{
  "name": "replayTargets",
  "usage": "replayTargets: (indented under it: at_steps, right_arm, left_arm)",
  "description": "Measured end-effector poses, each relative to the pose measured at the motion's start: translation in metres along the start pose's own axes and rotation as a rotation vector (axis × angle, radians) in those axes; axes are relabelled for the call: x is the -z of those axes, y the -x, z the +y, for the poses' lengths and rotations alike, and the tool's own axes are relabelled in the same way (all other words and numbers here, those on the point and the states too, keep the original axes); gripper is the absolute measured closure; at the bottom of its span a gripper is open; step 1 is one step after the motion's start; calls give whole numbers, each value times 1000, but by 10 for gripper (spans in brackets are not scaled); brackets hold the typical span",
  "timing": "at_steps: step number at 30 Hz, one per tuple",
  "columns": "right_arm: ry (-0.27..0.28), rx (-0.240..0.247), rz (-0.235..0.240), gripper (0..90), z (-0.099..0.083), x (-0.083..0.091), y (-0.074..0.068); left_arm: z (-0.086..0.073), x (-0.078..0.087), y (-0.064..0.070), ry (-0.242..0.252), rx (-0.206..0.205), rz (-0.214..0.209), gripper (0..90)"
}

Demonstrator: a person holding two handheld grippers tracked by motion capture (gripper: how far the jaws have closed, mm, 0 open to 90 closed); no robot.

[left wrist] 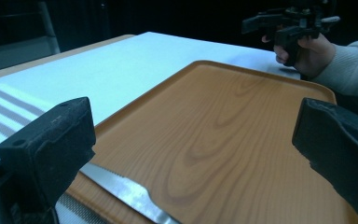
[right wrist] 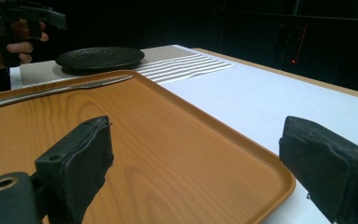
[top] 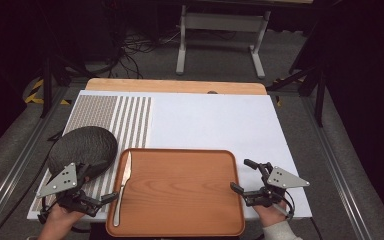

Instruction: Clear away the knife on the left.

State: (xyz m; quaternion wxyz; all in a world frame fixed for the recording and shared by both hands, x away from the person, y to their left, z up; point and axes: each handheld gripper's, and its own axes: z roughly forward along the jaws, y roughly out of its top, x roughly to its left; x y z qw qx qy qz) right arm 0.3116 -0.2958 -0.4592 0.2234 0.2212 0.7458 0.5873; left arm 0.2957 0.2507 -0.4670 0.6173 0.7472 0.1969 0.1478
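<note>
Wooden tray (top: 180,195) is sitting on the tabletop (top: 215,120), knife (top: 123,185) lying along its left edge. My left tongs (top: 111,197) and right tongs (top: 242,175) are hovering beside it, jaws apart, gripping nothing.

1. The table (top: 180,86) has a wooden top, almost wholly covered by a white sheet (top: 210,122).
2. A striped mat (top: 130,120) lies at the sheet's left end.
3. A wooden tray (top: 180,192) rests on the sheet's near edge, overlapping the mat.
4. A dark plate (top: 82,147) sits on the mat, left of the tray.
</note>
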Motion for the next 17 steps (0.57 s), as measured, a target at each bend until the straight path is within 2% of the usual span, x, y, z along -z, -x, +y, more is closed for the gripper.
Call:
replayTargets:
  at_steps: [2, 6, 7, 11, 17]
  right_arm:
    - [2, 2, 2, 98, 0, 0, 0]
    - [-1, 2, 0, 96, 0, 0, 0]
    - [-1, 2, 0, 95, 0, 0, 0]
    - [1, -4, -2, 89, -1, -1, 0]
    - [1, 1, 0, 85, 0, -2, 0]
  left_arm:
    - [-3, 2, -1, -9, -8, 26, 2]
    - [-13, 4, -6, -6, 25, 58, 0]
    - [-15, 5, -8, 0, 47, 55, 0]
    - [-20, 6, -13, 15, 88, 55, 0]
    - [-20, 8, -13, 16, 78, 63, 1]
